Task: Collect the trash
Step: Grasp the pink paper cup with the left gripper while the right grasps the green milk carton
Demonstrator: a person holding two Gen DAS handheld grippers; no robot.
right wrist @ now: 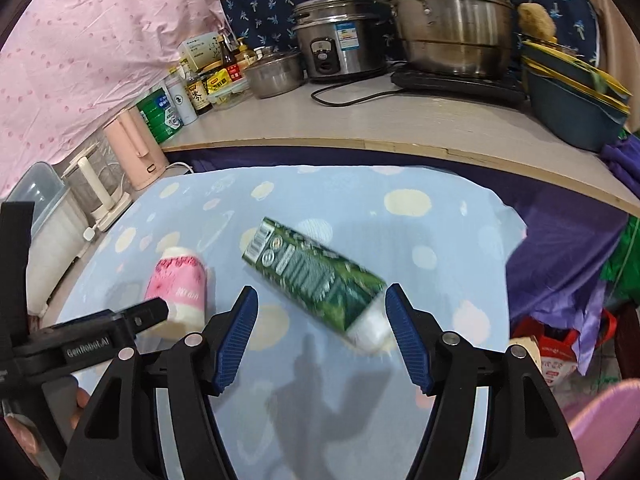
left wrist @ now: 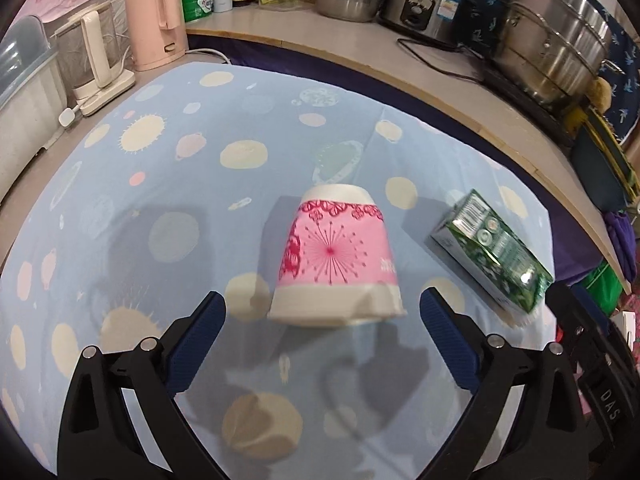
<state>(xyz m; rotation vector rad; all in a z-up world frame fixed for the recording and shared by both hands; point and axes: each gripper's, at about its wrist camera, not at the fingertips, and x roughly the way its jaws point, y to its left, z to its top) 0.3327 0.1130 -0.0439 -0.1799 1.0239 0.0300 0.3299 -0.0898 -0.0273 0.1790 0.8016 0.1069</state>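
My left claw [left wrist: 322, 312] is spread wide, nothing gripped; the pink-and-white paper cup [left wrist: 338, 256] lies just ahead, between the tips. My right claw [right wrist: 321, 304] is apart too, green rectangular drink carton [right wrist: 316, 276] just ahead, untouched. Bare blue spotted worktop [left wrist: 160, 184] on both sides.

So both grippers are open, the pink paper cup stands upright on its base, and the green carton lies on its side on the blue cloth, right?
Not quite: the pink paper cup stands upside down, rim on the blue cloth, as the left wrist view shows. The rest holds.
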